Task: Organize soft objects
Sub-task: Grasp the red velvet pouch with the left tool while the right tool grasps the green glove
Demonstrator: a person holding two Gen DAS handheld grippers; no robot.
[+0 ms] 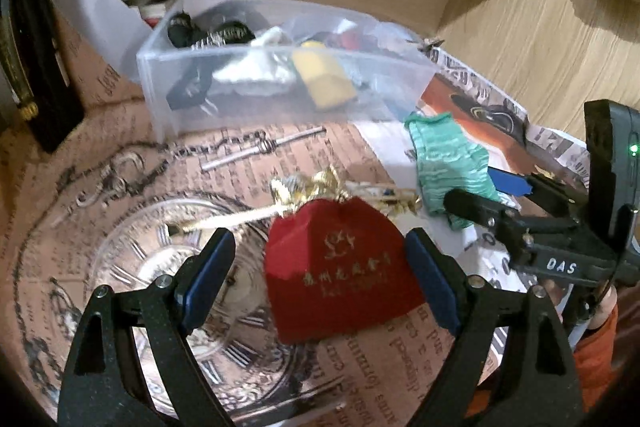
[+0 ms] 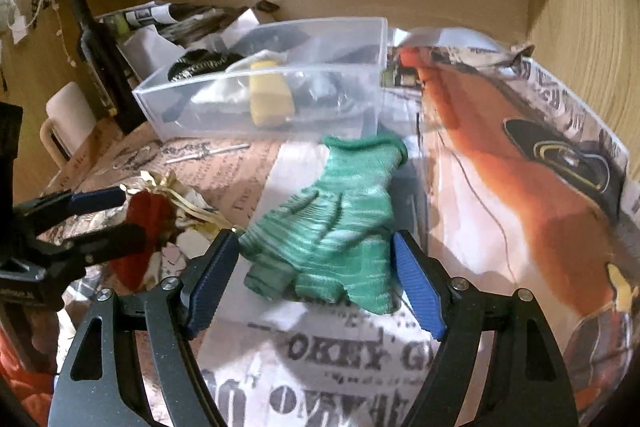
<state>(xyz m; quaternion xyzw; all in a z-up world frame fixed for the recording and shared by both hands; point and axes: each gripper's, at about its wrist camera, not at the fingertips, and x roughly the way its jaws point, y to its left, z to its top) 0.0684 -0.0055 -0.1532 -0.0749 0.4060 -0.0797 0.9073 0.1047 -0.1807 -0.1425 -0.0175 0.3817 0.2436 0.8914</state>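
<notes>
Both grippers wide open, each lined up on a soft item, nothing held yet.

Low centre of the left wrist view, the left gripper (image 1: 320, 279) stands spread around the red pouch (image 1: 340, 271), pads apart from the cloth; it looks light and limp, with gold drawstrings (image 1: 316, 187) trailing off its gathered neck, so a pinch across the full body should hold better than the slippery cords. Centre of the right wrist view, the right gripper (image 2: 316, 279) brackets the green knit glove (image 2: 332, 231) lying flat on the newsprint cloth (image 2: 340, 355). Floppy, grippy knit: take the bunched palm, not a finger. The clear bin (image 2: 260, 99), already holding soft things, sits upper centre.
</notes>
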